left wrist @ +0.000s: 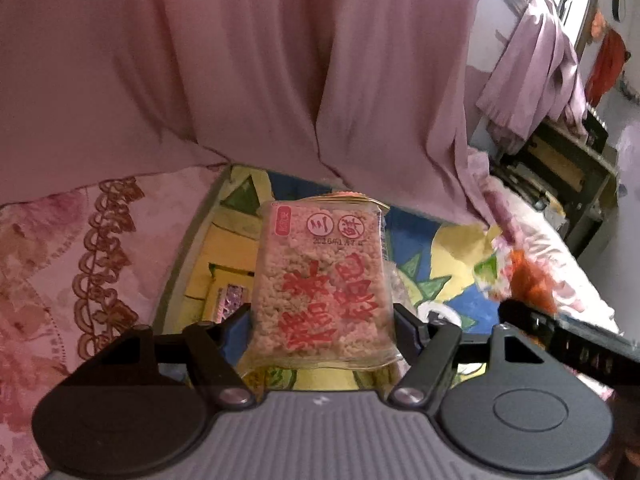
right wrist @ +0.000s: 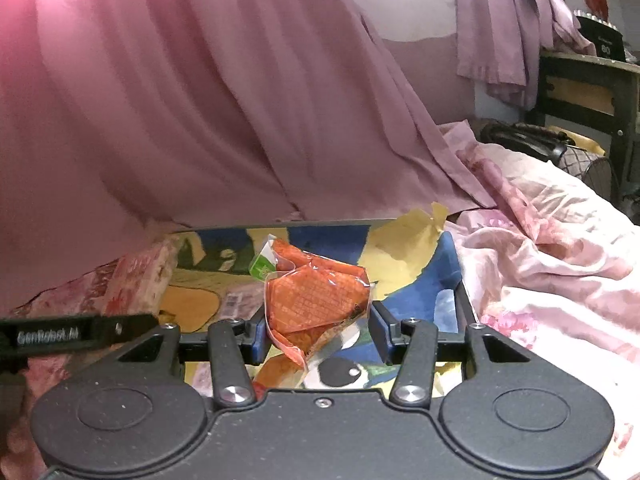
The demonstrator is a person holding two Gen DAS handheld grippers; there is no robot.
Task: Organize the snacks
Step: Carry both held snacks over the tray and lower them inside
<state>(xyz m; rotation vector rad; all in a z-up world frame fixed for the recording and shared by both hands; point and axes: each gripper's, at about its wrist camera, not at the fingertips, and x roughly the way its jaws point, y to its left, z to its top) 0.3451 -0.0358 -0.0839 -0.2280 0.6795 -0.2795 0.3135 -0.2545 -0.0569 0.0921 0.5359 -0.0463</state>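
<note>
- One left gripper (left wrist: 322,320), jaws clamped on the sides of one clear rice-cracker packet (left wrist: 322,280) with red lettering, held above the colourful cartoon tabletop (left wrist: 224,240).
- One right gripper (right wrist: 320,330), jaws clamped on one crumpled orange snack packet (right wrist: 316,300), over the tabletop's right edge.
- One pink floral bedspread (right wrist: 560,280) borders the tabletop.
- One pink curtain (left wrist: 240,60) hangs beyond its far edge.
</note>
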